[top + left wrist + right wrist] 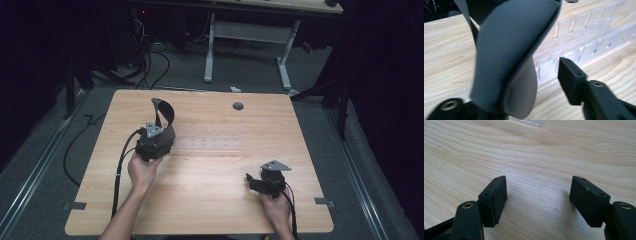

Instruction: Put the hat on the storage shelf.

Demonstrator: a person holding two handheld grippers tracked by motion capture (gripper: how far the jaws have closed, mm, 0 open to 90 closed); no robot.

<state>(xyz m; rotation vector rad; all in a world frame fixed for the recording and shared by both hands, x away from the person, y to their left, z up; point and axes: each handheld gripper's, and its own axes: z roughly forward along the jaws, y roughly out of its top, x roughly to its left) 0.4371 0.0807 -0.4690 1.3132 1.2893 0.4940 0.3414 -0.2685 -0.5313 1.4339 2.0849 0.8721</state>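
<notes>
A dark grey flexible strip (165, 114) curls upward at the table's left middle. My left gripper (164, 131) sits just behind it with the strip's lower end between its jaws. In the left gripper view the strip (511, 50) covers the left jaw, while the right pad (570, 80) stands clear of it with a gap, so this gripper is open. A clear slotted rack (210, 142) lies flat to the right of the strip, its slots (586, 32) close ahead of the left jaws. My right gripper (251, 181) rests open at the front right, over bare wood (537, 192).
The wooden table (200, 200) has a round cable hole (238, 106) near its far edge. Cables trail from both grippers toward the front edge. A white desk frame (247, 37) stands on the floor beyond the table.
</notes>
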